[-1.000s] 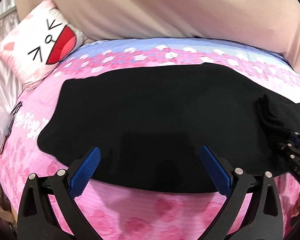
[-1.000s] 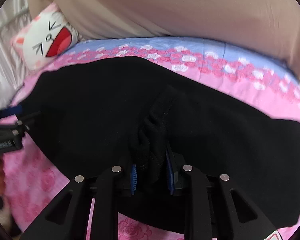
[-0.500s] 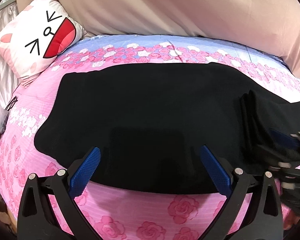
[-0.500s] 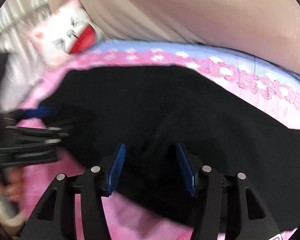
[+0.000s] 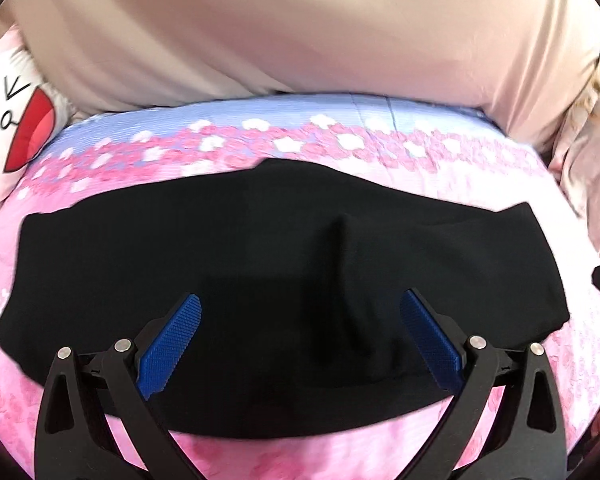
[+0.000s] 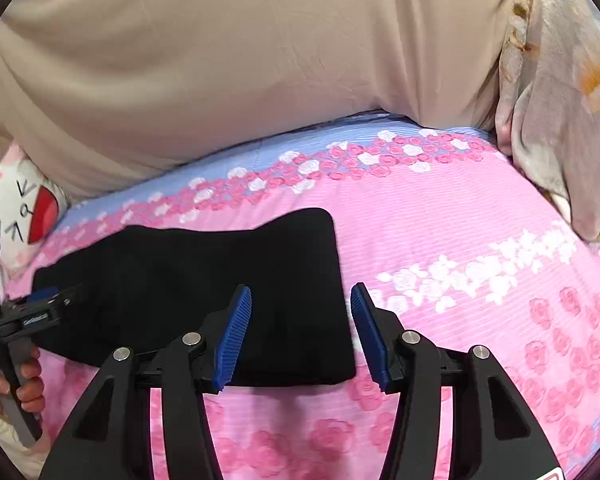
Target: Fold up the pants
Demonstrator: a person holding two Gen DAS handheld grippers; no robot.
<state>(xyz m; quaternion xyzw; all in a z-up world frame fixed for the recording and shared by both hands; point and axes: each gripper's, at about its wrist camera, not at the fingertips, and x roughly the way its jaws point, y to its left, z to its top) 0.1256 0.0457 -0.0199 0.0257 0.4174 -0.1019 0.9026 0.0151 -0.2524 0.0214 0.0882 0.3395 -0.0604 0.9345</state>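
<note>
Your right gripper [image 6: 300,336] has just been opening its jaws: they stand about half apart with nothing gripped, the right edge of the black pants [image 6: 204,280] lying under the gap. Your left gripper [image 5: 300,344] has jaws spread wide and empty over the pants, which lie mid-frame on the bed [image 6: 460,232]. Before the next fold, flatten the ridge [image 5: 344,240] at centre (soft matte knit, it bunches easily), then pinch both layers at the corners. The floral sheet looks ribbed and may drag the cloth.

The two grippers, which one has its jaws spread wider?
The left gripper: its blue pads stand far apart over the black pants. The right gripper is open too, but narrower.
</note>
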